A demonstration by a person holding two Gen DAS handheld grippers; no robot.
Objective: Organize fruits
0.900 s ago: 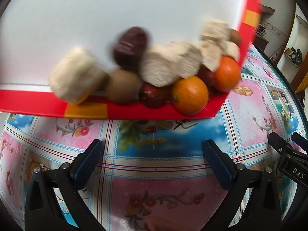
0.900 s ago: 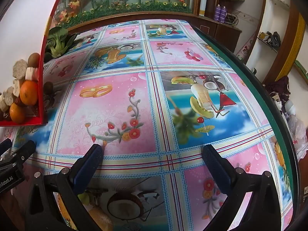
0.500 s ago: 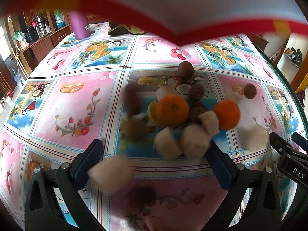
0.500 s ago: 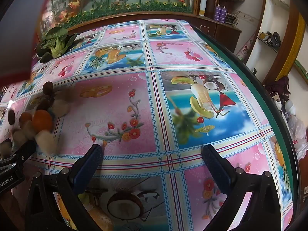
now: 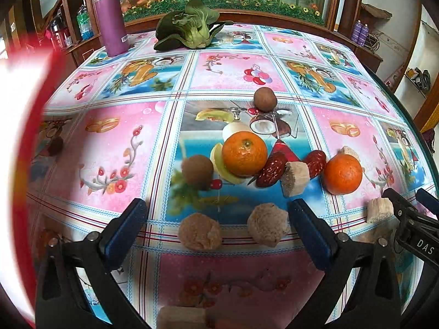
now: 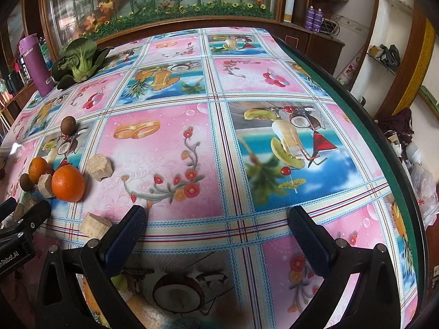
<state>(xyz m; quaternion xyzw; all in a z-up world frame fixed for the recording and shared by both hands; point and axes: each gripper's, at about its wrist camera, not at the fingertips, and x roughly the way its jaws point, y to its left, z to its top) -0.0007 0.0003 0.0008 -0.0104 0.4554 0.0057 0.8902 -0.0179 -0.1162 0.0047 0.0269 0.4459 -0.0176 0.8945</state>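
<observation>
On the patterned tablecloth (image 5: 118, 148) fruit lies scattered: two oranges (image 5: 244, 154) w/ red dates (image 5: 271, 169) between, brown round fruits (image 5: 197, 172), pale chunks (image 5: 295, 178) (some blurred). Left gripper (image 5: 216, 219) hangs above w/ jaws wide apart, holding nothing. Right gripper (image 6: 216, 220) also spread wide, empty, over bare cloth well right of the pile. Far edge: purple bottle (image 5: 109, 16), leafy greens (image 5: 192, 27).
</observation>
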